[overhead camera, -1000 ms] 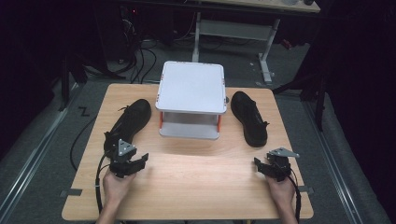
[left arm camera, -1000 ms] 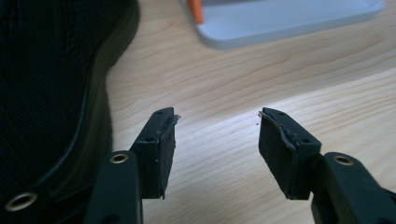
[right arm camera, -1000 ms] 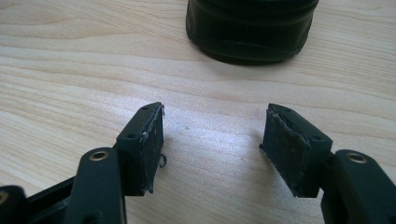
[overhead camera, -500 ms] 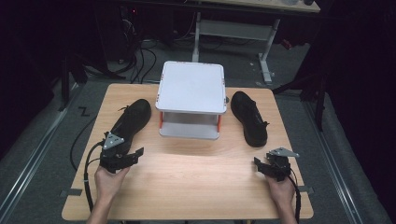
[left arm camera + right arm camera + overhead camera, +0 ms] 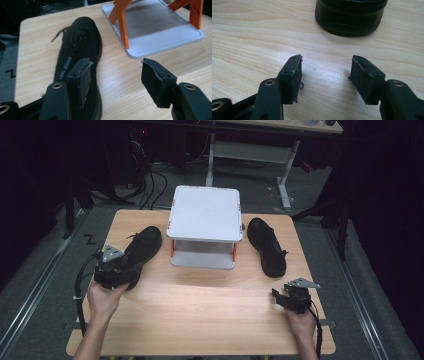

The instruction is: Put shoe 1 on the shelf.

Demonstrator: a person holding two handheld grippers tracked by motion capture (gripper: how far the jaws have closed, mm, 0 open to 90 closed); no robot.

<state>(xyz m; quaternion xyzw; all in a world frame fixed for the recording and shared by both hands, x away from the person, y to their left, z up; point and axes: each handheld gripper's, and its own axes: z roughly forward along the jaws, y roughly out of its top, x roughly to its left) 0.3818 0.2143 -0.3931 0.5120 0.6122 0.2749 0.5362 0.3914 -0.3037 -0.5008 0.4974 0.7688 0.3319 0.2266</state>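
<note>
Left gripper (image 5: 115, 75): jaws spread wide with nothing between them, low over the table (image 5: 200, 310), held by the left hand (image 5: 102, 299)
Left shoe (image 5: 78, 57): black, laced, lying just ahead of this gripper; its heel end sits behind the left jaw
Stand (image 5: 205, 215): white 2-tier shelf on orange legs, ahead and to the right of the left gripper
Right shoe (image 5: 267, 246): black, just ahead of the right gripper, heel nearest
Right gripper (image 5: 325, 77): jaws spread, empty, above bare wood
</note>
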